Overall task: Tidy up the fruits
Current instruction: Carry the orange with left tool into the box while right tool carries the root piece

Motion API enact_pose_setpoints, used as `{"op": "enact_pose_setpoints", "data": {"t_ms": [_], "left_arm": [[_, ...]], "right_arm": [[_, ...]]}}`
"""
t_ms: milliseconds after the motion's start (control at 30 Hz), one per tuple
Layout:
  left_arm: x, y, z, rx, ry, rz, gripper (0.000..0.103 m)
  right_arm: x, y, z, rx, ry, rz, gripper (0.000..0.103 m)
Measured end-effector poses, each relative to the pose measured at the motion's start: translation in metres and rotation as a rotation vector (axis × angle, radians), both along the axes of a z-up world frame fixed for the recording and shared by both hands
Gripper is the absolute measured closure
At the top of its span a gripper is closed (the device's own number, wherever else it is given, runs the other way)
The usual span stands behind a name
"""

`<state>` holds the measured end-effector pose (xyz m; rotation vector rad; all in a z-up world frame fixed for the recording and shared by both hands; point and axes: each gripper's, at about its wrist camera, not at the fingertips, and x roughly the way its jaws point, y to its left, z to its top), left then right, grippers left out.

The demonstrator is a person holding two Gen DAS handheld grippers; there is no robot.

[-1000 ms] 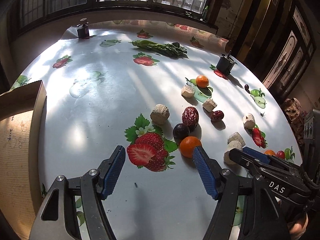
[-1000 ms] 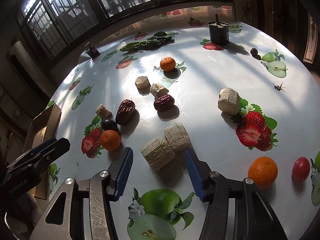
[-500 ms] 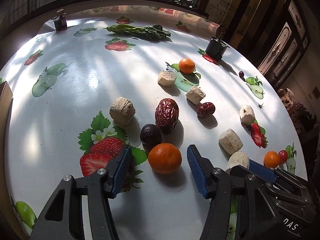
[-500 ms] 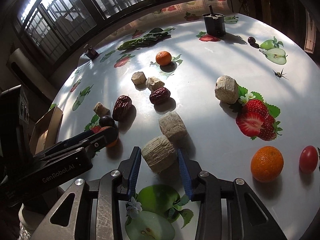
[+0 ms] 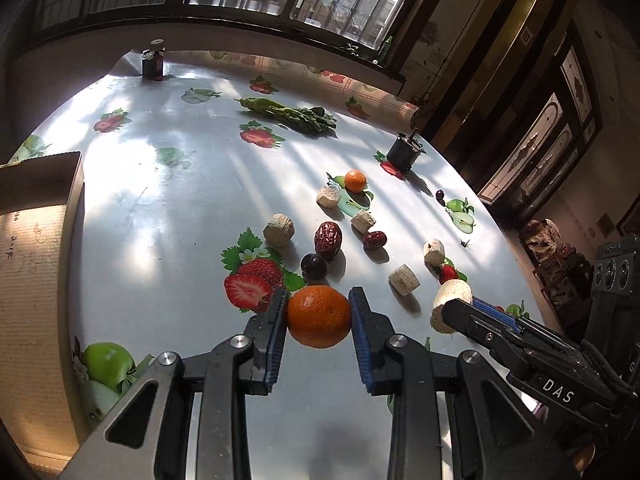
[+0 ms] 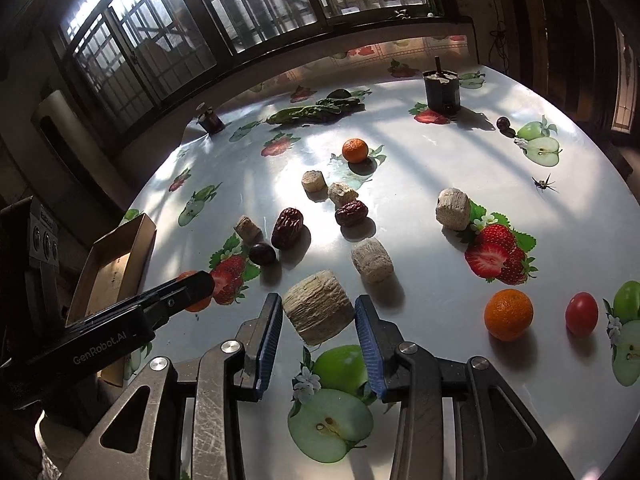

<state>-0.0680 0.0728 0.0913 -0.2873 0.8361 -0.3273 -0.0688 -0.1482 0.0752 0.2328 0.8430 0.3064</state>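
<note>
Your left tool (image 5: 319,316) is closing its jaws on the orange (image 5: 319,315), and its blue pads cover both flanks of the fruit, so you cannot see the skin there. From the right wrist view, only slivers of that orange show around the left tool's finger. Your right tool (image 6: 318,316) hides the sides of the pale ribbed chunk (image 6: 318,306) between its pads. Left of the left tool, the cardboard box (image 5: 36,240) runs off the frame edge. Far ahead of the right tool, the small dark thing (image 6: 544,184) on the bench (image 6: 420,168) is too small to identify.
</note>
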Motion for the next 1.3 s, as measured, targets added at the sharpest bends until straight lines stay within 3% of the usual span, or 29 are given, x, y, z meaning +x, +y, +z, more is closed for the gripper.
{"op": "enact_pose_setpoints", "data": {"t_ms": [167, 367, 433, 533, 633, 767, 900, 1067, 1300], "left_arm": [[-0.039, 0.082, 0.071, -0.049, -0.120, 0.088, 0.073], [-0.047, 0.181, 0.147, 0.096, -0.210, 0.252, 0.073], [-0.032, 0.209, 0.154, 0.163, -0.195, 0.299, 0.073], [-0.001, 0.247, 0.136, 0.212, -0.121, 0.344, 0.073], [0.029, 0.275, 0.089, 0.204, -0.033, 0.376, 0.073], [0.063, 0.295, 0.017, 0.129, 0.097, 0.392, 0.073], [0.088, 0.305, -0.034, 0.101, 0.194, 0.406, 0.073], [0.102, 0.305, -0.058, 0.077, 0.233, 0.397, 0.073], [0.113, 0.303, -0.064, 0.079, 0.235, 0.399, 0.071]], "right_arm": [[-0.013, 0.051, 0.059, 0.010, -0.124, 0.142, 0.062], [0.001, 0.130, 0.146, 0.090, -0.236, 0.338, 0.062], [0.011, 0.160, 0.169, 0.092, -0.271, 0.384, 0.062], [0.033, 0.211, 0.180, 0.088, -0.269, 0.442, 0.062], [0.058, 0.267, 0.149, 0.023, -0.218, 0.493, 0.062], [0.089, 0.326, 0.070, -0.047, -0.082, 0.532, 0.062], [0.114, 0.357, -0.003, -0.138, 0.009, 0.537, 0.062], [0.139, 0.368, -0.044, -0.173, 0.075, 0.525, 0.062], [0.147, 0.377, -0.052, -0.210, 0.059, 0.526, 0.061]]}}
